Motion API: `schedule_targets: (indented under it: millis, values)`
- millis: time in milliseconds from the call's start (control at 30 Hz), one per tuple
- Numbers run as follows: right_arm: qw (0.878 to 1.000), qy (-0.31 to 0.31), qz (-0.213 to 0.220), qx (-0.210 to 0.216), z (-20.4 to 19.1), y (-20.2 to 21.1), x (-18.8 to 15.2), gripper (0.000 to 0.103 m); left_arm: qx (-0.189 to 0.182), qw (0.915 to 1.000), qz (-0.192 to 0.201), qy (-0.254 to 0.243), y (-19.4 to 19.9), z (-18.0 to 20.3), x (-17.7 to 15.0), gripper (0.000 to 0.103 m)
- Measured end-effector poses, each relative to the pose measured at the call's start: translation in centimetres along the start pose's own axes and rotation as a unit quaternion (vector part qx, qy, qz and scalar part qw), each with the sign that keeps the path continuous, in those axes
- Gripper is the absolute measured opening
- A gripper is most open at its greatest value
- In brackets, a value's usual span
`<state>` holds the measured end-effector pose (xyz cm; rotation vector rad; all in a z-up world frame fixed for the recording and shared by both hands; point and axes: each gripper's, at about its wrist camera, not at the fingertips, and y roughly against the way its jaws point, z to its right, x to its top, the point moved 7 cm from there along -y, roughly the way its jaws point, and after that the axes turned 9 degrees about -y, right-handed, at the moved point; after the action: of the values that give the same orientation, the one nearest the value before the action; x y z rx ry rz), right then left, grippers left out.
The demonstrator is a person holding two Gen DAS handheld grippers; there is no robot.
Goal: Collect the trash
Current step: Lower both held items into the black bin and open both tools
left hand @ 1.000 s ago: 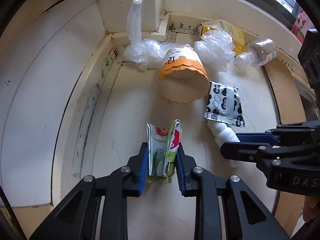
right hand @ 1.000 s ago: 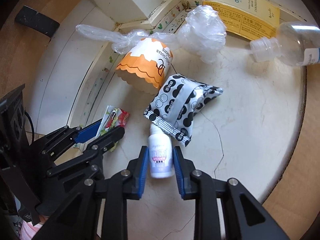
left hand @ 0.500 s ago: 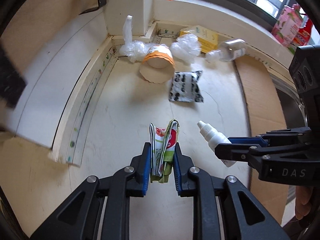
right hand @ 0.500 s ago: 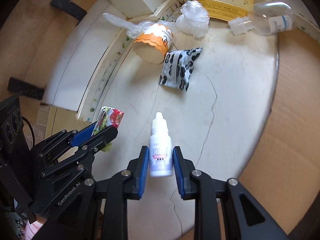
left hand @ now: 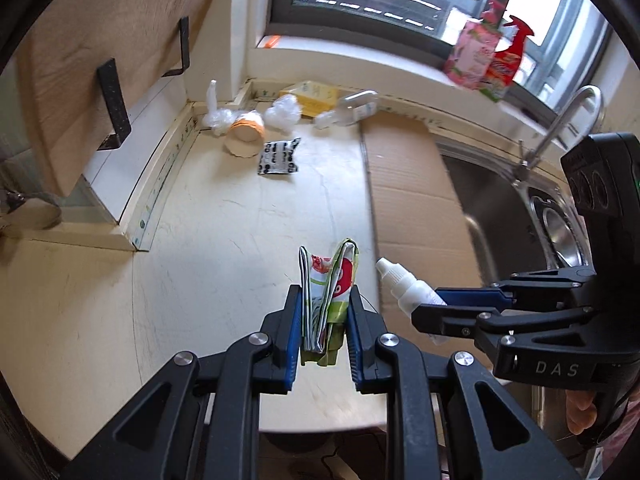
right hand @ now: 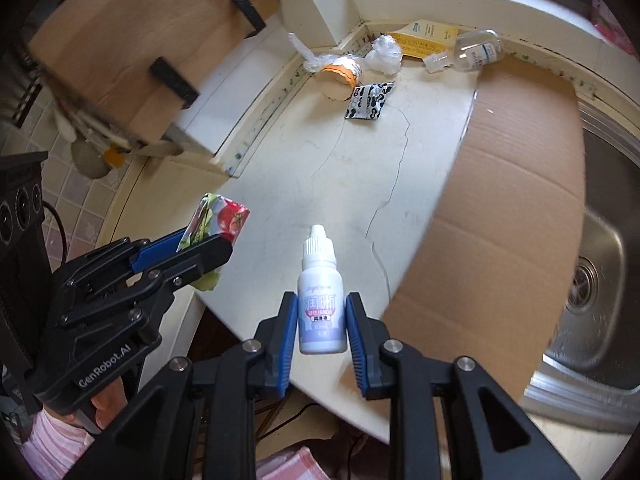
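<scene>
My left gripper (left hand: 323, 320) is shut on a crumpled red, white and green wrapper (left hand: 329, 280), held in the air above the near part of the pale counter (left hand: 224, 232). My right gripper (right hand: 322, 322) is shut on a small white dropper bottle (right hand: 321, 304), upright with its cap up, over the counter's front edge. Each gripper shows in the other's view: the right gripper (left hand: 448, 308) with the bottle (left hand: 404, 286), the left gripper (right hand: 192, 252) with the wrapper (right hand: 218, 224). More trash lies in the far corner: an orange paper cup (left hand: 245, 136), a black-and-white sachet (left hand: 279, 156), clear plastic bags (left hand: 285, 112), a yellow carton (left hand: 314, 95), a clear bottle (left hand: 352, 106).
Flat brown cardboard (left hand: 412, 200) covers the counter beside a steel sink (left hand: 532, 208) with a tap (left hand: 560, 120). A wooden board (left hand: 80, 60) on black brackets leans at the left wall. Spray bottles (left hand: 492, 52) stand on the window sill. A hand in a pink sleeve (right hand: 52, 432) holds the left gripper.
Both grippers have lifted and pulled back from the corner toward the counter's front edge, carrying the wrapper and the dropper bottle. The remaining trash now looks small and far away.
</scene>
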<state>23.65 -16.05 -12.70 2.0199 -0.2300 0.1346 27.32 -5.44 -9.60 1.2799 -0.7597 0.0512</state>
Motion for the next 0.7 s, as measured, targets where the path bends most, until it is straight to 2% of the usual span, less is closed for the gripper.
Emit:
schedule_targets:
  millis: [367,700]
  values:
    - [0.999,0.006,0.036,-0.010,-2.5,5.1,-11.2,0.024,-0.042,0.9986,0.020,-0.026,7.5,4.0,-8.5,0.018]
    - [0.999,-0.002,0.016,-0.033,-3.3,4.1,-20.1,0.024,-0.058,0.9977,0.003,-0.034,9.5,5.8,-16.2,0.018]
